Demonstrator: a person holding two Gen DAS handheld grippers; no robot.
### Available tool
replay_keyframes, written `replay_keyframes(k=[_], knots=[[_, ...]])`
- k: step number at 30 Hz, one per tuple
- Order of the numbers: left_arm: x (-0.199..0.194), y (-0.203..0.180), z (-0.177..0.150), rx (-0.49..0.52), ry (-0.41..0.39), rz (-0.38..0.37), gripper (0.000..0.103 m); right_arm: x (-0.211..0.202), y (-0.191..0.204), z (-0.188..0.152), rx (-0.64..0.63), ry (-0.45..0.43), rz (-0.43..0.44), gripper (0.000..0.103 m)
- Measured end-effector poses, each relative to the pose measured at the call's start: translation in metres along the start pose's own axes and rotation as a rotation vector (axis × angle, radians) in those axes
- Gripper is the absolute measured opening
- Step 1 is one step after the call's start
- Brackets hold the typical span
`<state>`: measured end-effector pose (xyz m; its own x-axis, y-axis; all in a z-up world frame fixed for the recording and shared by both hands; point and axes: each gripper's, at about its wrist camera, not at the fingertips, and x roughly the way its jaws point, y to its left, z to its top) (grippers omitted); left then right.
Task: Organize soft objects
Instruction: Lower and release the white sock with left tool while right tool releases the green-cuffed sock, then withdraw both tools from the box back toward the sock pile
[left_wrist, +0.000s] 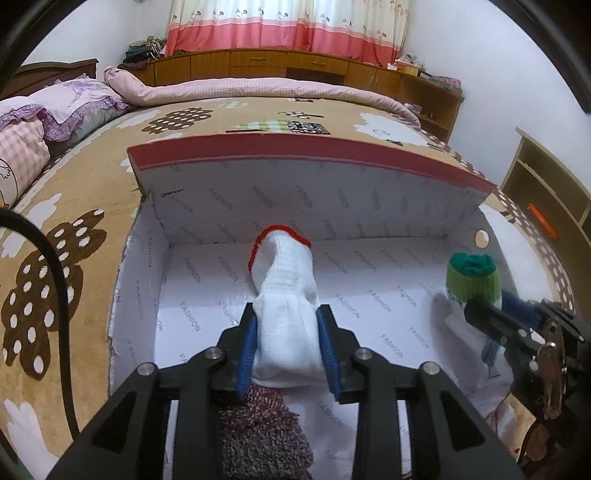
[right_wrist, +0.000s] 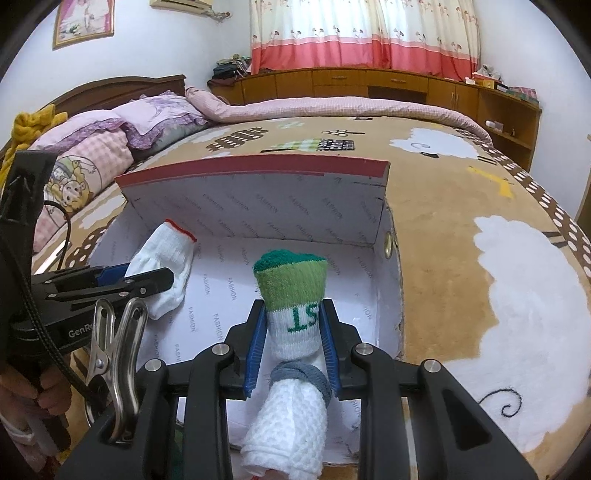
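My left gripper (left_wrist: 286, 325) is shut on a white glove with a red cuff (left_wrist: 286, 291) and holds it over the left half of an open white cardboard box (left_wrist: 184, 295) on the bed. My right gripper (right_wrist: 293, 325) is shut on a green-and-white sock (right_wrist: 293, 295) over the right half of the box (right_wrist: 229, 280). The glove (right_wrist: 162, 266) and left gripper (right_wrist: 147, 284) show at the left of the right wrist view. The sock (left_wrist: 471, 280) shows at the right of the left wrist view. A rolled white sock with a grey cuff (right_wrist: 291, 421) lies in the box below my right gripper. A maroon knitted item (left_wrist: 262, 435) lies below my left gripper.
The box lid (left_wrist: 306, 184) stands up at the far side. The box sits on a tan patterned blanket (right_wrist: 461, 229). Pillows (right_wrist: 103, 144) lie at the left and a pink quilt (right_wrist: 332, 107) along the far edge. Wooden cabinets (left_wrist: 277, 66) and a curtain stand behind.
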<state>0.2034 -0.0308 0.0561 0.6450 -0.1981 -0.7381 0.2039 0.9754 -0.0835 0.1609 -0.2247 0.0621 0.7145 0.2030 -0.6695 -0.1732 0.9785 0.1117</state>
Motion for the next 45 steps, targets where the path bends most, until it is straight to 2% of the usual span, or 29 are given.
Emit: replay_keyframes(k=[6, 11, 27, 45], knots=[[-0.002, -0.002, 0.002, -0.004, 0.005, 0.011, 0.047, -0.001, -0.004, 0.002, 0.042, 0.002, 0.024, 0.04], [-0.009, -0.003, 0.003, 0.0, -0.002, 0.025, 0.049, -0.01, -0.005, 0.003, 0.039, -0.022, 0.02, 0.048], [-0.045, -0.003, -0.001, 0.003, -0.025, 0.012, 0.049, -0.039, 0.002, 0.0, 0.006, -0.045, 0.021, 0.049], [-0.092, -0.018, -0.033, 0.038, -0.018, -0.001, 0.049, -0.079, 0.012, -0.03, 0.036, -0.042, 0.028, 0.049]])
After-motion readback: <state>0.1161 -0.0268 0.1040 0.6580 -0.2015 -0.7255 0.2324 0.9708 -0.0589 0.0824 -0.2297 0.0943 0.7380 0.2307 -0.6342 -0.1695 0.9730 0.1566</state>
